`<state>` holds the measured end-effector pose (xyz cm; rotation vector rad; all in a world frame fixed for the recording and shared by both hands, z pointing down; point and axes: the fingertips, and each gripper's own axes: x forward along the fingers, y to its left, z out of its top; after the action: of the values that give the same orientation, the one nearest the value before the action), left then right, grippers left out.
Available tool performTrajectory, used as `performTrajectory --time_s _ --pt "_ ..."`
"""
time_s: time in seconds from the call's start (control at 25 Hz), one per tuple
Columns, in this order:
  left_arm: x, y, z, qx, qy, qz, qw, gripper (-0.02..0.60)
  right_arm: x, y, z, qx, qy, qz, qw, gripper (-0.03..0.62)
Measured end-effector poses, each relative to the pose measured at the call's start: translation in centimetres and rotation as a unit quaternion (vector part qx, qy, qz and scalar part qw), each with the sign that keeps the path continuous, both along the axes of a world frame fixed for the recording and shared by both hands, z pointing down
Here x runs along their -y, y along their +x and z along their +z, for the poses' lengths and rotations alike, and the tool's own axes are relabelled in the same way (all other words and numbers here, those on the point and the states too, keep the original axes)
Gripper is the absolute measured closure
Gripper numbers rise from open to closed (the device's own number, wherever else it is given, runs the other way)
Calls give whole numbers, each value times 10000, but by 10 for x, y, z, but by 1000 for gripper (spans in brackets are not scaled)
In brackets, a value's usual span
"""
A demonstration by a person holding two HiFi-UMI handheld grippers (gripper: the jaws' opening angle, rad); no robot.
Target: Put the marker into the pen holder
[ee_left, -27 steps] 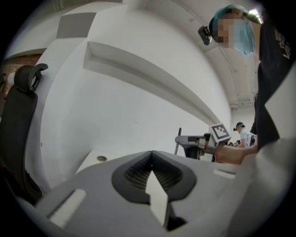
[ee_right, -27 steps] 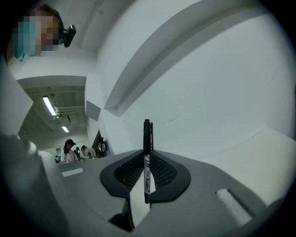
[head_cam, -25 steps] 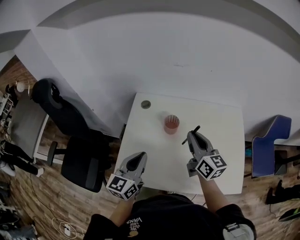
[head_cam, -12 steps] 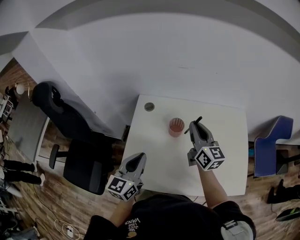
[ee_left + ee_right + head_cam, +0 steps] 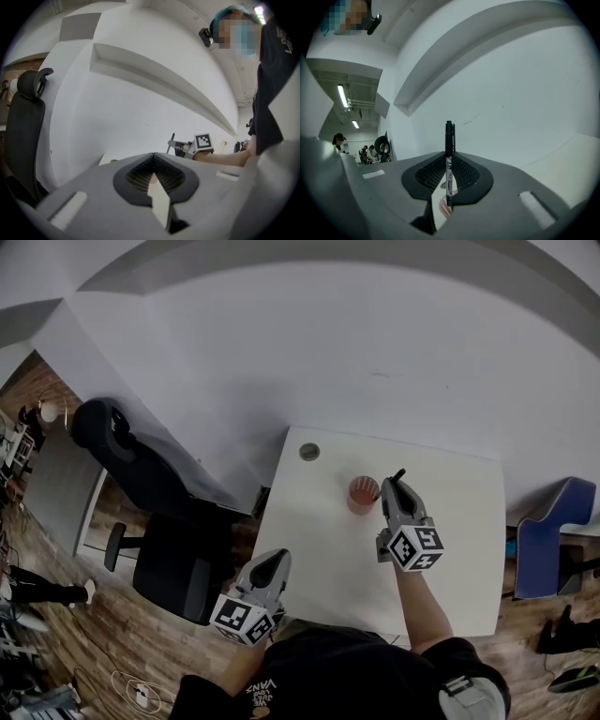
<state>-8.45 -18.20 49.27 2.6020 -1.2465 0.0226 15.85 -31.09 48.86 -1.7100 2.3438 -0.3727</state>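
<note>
My right gripper [image 5: 395, 486] is shut on a black marker [image 5: 396, 475], whose cap end sticks up past the jaws; in the right gripper view the marker [image 5: 449, 159] stands upright between the pads. The red pen holder [image 5: 363, 493] stands on the white table [image 5: 328, 549] just left of the right gripper's tips; a bit of red pen holder [image 5: 444, 207] shows below the jaws. My left gripper [image 5: 271, 565] hangs at the table's near left edge, shut with nothing in it [image 5: 154, 176].
A small grey round disc [image 5: 308, 452] lies at the table's far left corner. A black office chair [image 5: 159, 521] stands left of the table and a blue chair [image 5: 548, 535] to the right. A white wall runs behind the table.
My right gripper has carried the marker forward and left, from beside the pen holder to right next to it. The left gripper has stayed near the table's front edge.
</note>
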Motion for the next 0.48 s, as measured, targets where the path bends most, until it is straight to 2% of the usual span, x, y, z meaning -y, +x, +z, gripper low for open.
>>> performTrajectory --time_s 0.48 --pt "-8 -23 0 145 7 -255 9996 529 17 -13 42 -473 -293 -67 9984 554"
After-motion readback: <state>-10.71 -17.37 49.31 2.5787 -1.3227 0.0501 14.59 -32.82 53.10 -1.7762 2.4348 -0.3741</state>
